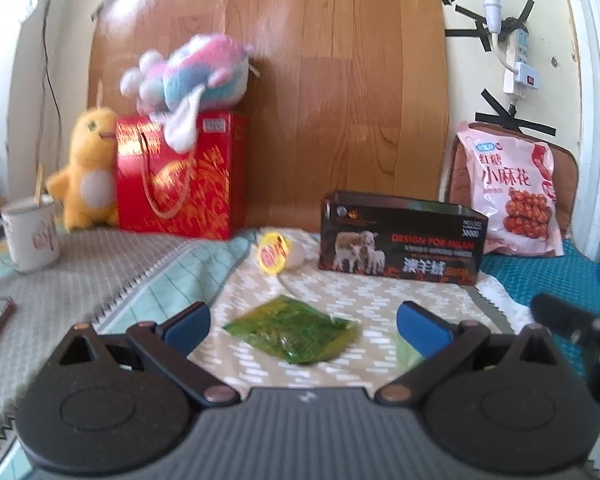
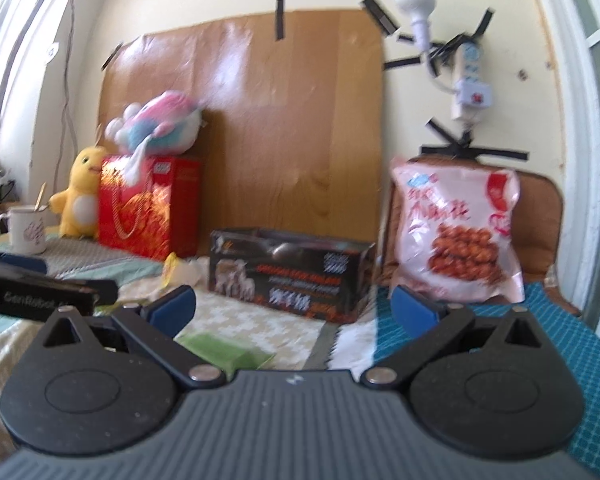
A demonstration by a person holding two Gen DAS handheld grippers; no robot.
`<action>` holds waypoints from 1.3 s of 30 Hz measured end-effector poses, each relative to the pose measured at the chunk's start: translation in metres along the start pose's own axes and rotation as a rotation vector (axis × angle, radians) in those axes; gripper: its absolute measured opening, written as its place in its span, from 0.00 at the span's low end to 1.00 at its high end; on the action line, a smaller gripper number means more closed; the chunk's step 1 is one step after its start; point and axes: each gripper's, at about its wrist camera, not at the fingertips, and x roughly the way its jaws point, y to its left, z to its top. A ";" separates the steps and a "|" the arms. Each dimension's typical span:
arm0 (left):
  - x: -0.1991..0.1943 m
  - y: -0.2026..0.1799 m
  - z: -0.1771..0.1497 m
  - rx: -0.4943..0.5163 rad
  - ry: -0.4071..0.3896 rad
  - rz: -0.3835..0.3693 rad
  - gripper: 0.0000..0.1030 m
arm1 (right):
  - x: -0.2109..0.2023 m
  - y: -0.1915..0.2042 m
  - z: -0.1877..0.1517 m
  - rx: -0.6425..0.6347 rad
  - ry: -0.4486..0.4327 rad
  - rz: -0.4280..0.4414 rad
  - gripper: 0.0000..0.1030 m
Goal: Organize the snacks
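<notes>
A green snack packet (image 1: 294, 334) lies flat on the patterned cloth, right in front of my left gripper (image 1: 302, 322), whose blue pads stand wide open on either side of it. Behind it a small yellow-lidded jelly cup (image 1: 274, 257) lies tipped over, and an open black box (image 1: 400, 236) stands to its right. A pink bag of fried twists (image 1: 512, 192) leans at the back right. My right gripper (image 2: 292, 304) is open and empty, facing the black box (image 2: 288, 274) and pink bag (image 2: 458, 236). A pale green packet (image 2: 220, 346) lies just below its left finger.
A red gift bag (image 1: 180, 176) with a pastel plush (image 1: 188, 80) on top stands back left, beside a yellow plush duck (image 1: 86, 170) and a white mug (image 1: 28, 236). A brown cushion (image 2: 540, 216) backs the pink bag. A wood-patterned board (image 1: 320, 80) covers the wall.
</notes>
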 end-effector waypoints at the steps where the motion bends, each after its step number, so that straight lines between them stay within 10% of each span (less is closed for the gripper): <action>1: 0.003 0.002 0.001 -0.010 0.024 -0.022 1.00 | 0.001 0.002 0.000 -0.002 0.019 0.013 1.00; 10: 0.020 0.014 0.030 -0.021 0.128 -0.207 0.86 | 0.019 0.006 -0.002 0.003 0.163 0.110 0.98; 16: 0.052 -0.001 0.044 -0.024 0.270 -0.356 0.69 | 0.040 0.000 -0.004 0.053 0.298 0.182 0.65; 26: 0.094 -0.016 0.027 -0.107 0.504 -0.503 0.38 | 0.068 0.000 -0.006 0.056 0.436 0.286 0.38; 39: 0.115 -0.036 0.142 -0.024 0.227 -0.473 0.37 | 0.103 -0.012 0.074 -0.011 0.167 0.203 0.32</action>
